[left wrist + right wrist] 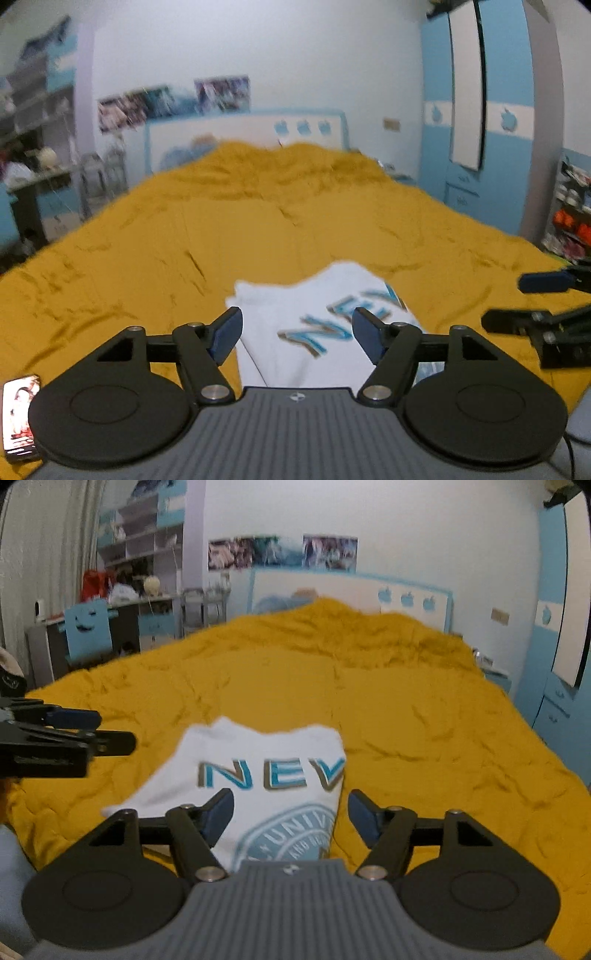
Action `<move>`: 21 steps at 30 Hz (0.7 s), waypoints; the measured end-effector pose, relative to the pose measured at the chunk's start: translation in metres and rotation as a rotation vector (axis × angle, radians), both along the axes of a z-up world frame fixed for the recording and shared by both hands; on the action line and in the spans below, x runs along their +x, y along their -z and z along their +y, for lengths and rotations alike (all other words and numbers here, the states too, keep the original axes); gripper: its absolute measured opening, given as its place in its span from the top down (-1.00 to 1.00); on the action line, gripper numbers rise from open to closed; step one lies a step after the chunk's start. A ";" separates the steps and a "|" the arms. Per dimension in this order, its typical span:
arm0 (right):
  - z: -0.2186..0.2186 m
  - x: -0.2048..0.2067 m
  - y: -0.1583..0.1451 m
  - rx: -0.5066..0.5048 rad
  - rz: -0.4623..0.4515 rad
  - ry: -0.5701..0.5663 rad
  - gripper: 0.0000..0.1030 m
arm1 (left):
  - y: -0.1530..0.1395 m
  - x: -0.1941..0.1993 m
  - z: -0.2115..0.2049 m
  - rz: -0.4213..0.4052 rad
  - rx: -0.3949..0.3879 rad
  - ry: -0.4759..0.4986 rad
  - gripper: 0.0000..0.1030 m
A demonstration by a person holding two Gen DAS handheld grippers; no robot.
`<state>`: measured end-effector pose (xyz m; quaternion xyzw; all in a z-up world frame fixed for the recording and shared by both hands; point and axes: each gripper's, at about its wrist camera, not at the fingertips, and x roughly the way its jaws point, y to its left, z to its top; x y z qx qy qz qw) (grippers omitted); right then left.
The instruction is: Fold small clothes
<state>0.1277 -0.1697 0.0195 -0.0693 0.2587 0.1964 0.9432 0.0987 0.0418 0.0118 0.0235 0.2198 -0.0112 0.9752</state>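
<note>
A folded white T-shirt (pixel 295 314) with blue letters lies on the mustard-yellow bedspread (pixel 221 229). My left gripper (pixel 297 332) is open and empty, held just above the shirt's near part. In the right wrist view the shirt (pixel 258 768) shows "NEV" and a round blue crest. My right gripper (pixel 290 816) is open and empty over the shirt's right edge. The right gripper also shows at the right edge of the left wrist view (pixel 524 301), and the left gripper shows at the left of the right wrist view (pixel 107 729).
A phone (pixel 20 417) lies on the bedspread at the near left. A white and blue headboard (pixel 243 129) stands at the far end. A blue wardrobe (pixel 476 110) is on the right, a desk and shelves (pixel 122 590) on the left.
</note>
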 end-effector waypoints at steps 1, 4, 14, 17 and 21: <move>0.001 -0.007 -0.004 0.007 -0.016 -0.005 -0.41 | -0.002 -0.005 -0.005 -0.027 0.018 -0.011 -0.70; 0.002 -0.025 -0.011 0.041 -0.039 -0.017 -0.52 | -0.008 -0.013 -0.014 -0.056 0.057 -0.016 -0.91; -0.002 -0.063 -0.006 0.033 -0.061 0.053 -0.59 | -0.007 -0.033 -0.023 -0.068 0.048 -0.099 -1.00; 0.000 -0.061 0.004 0.016 -0.004 0.085 -0.59 | 0.000 -0.033 -0.022 -0.030 0.037 -0.106 -1.00; 0.003 -0.055 0.019 0.019 0.102 0.099 -0.59 | 0.012 -0.032 -0.020 0.042 0.030 -0.118 -1.00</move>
